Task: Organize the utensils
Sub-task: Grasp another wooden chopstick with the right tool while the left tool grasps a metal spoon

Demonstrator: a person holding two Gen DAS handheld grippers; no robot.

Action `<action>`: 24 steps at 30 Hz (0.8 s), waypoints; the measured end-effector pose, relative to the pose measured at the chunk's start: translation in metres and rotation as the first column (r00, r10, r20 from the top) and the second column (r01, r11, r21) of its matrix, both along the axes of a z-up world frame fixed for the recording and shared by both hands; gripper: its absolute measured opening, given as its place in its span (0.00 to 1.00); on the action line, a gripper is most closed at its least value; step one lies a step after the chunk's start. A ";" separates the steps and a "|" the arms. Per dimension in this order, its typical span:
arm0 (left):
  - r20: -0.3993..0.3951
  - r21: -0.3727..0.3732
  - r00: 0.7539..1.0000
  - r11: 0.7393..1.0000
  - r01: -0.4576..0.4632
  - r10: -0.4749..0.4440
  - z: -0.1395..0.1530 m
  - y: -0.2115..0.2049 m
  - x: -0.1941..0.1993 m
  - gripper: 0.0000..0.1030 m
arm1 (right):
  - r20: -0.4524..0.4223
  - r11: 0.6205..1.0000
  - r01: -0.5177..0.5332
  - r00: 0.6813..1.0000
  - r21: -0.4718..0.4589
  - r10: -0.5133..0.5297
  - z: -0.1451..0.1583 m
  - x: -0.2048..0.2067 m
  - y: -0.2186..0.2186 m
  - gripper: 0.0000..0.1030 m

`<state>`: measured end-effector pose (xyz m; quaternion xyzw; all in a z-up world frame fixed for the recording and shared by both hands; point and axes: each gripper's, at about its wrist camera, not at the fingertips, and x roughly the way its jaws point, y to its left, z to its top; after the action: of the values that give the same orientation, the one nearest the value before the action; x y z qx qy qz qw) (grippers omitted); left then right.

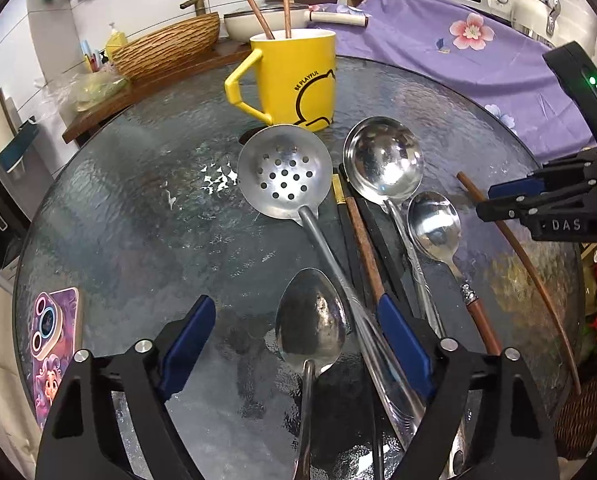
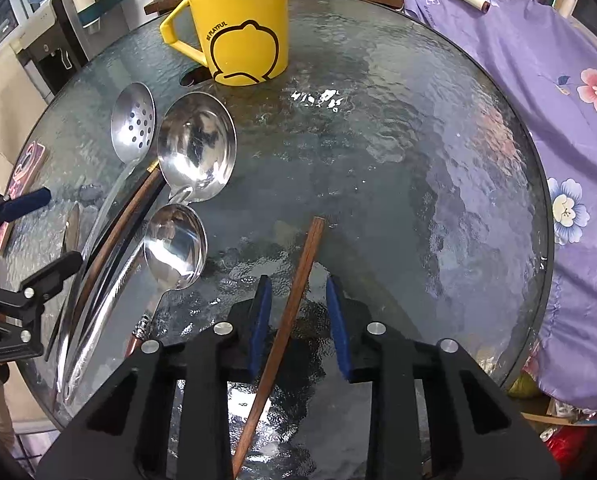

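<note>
The right gripper (image 2: pixel 298 320), fingers parted, straddles a brown chopstick (image 2: pixel 294 300) pointing toward the yellow mug (image 2: pixel 242 24); the left gripper's (image 1: pixel 294 344) fingers gape wide.

A yellow mug (image 1: pixel 294 80) printed "BE PLAYFUL" stood upright at the glass table's 12 o'clock edge, two brown chopsticks (image 1: pixel 258 4) leaning inside. Below it toward 6 o'clock lay a slotted skimmer (image 1: pixel 284 176), a steel ladle (image 1: pixel 384 160), two spoons (image 1: pixel 434 224) (image 1: pixel 312 320) and dark chopsticks (image 1: pixel 362 240), handles roughly parallel. One brown chopstick (image 2: pixel 294 300) lay apart at 4 o'clock.
</note>
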<state>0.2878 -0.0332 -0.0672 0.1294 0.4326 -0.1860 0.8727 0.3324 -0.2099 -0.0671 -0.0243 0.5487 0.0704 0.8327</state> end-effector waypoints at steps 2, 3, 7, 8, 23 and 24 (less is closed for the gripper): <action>-0.004 0.000 1.000 1.000 0.008 -0.008 0.000 0.001 0.000 0.74 | -0.003 1.000 -0.005 1.000 -0.005 0.005 0.000 0.002 0.001 0.27; -0.008 -0.002 1.000 1.000 0.010 -0.010 0.000 0.002 0.000 0.70 | -0.004 1.000 -0.008 1.000 -0.010 0.008 0.000 0.002 0.001 0.27; -0.035 -0.021 0.999 1.000 0.014 -0.015 -0.001 0.004 0.002 0.60 | -0.007 1.000 -0.022 1.000 -0.020 0.022 0.000 0.004 0.005 0.24; -0.036 -0.026 0.999 1.000 0.014 -0.015 -0.001 0.004 0.002 0.58 | -0.008 1.000 -0.024 1.000 -0.020 0.024 0.000 0.004 0.006 0.22; -0.073 -0.070 0.997 0.998 0.000 -0.005 0.000 0.009 0.004 0.35 | -0.008 0.999 -0.022 1.000 0.036 0.022 -0.001 0.003 0.002 0.11; -0.074 -0.076 0.997 0.997 0.001 -0.006 0.001 0.009 0.005 0.35 | -0.008 0.999 -0.017 1.000 0.048 0.017 -0.001 0.003 0.000 0.11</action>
<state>0.2929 -0.0238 -0.0659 0.0899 0.4571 -0.2085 0.8600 0.3351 -0.2095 -0.0685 -0.0087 0.5504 0.0906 0.8300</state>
